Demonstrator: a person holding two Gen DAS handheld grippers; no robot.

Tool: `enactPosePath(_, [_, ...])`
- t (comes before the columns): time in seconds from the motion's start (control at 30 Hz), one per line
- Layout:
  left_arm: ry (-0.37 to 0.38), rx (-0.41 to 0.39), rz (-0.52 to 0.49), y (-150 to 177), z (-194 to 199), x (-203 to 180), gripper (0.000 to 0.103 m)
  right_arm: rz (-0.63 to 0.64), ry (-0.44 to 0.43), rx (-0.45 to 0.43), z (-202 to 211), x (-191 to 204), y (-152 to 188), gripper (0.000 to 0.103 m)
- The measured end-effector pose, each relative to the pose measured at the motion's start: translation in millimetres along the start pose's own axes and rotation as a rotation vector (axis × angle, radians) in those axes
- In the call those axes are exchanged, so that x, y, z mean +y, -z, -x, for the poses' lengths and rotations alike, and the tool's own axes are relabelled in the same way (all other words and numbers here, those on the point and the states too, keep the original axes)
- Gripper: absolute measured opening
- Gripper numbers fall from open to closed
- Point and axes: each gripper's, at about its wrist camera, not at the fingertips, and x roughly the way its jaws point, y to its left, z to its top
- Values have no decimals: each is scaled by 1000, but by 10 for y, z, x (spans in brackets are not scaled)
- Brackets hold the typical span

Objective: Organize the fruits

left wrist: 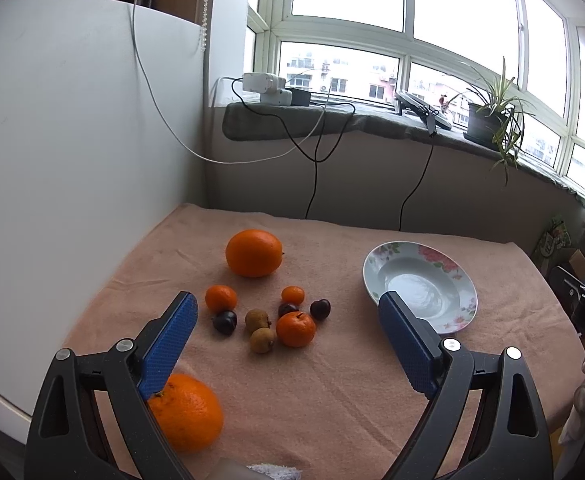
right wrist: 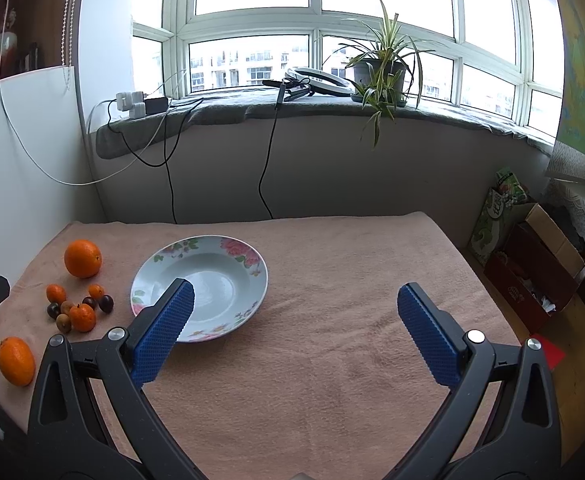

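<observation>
Left gripper (left wrist: pixel 288 312): jaws spread wide, nothing between them, hovering above the towel. Small-fruit cluster sits framed between the fingers, so my read is that a pick from that pile comes first. Right gripper (right wrist: pixel 294 300): also spread wide, empty, over bare towel to the right of the plate (right wrist: pixel 148 276), its left fingertip overlapping the plate's near rim in view. Probably parked out of the way while left works.

Landmark = plate, floral rim, empty, flat on the pink towel (left wrist: pixel 332 392). All the fruit is left of it, none on it:
- Cluster just left of the plate: three mandarins, the biggest being (left wrist: pixel 295 329), three dark cherries, e.g. (left wrist: pixel 320 309), two brown longan-like fruits, e.g. (left wrist: pixel 257 320). Several touch each other.
- Far orange (left wrist: pixel 254 253): left of the plate and further back, apart from the cluster.
- Near orange (left wrist: pixel 188 412): left of the plate, close to the table's front edge, partly hidden behind the left finger.

Judgement: task not started, and the plate is the likely drop target given that it's empty and central. Risk: cluster items are round and packed, so closing on one will likely nudge neighbours; cherries and longans are small for these wide pads. The oranges need nearly full opening.
</observation>
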Motion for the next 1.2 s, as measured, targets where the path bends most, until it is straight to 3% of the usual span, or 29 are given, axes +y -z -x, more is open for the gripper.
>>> enactPosePath(0.7, [-28, 20, 37, 73, 9, 227, 92, 54, -36, 18, -58, 238, 2, 103])
enactPosePath(1.2, [-82, 67, 106, 305, 103, 713, 92, 144, -262, 109, -349, 823, 51, 103])
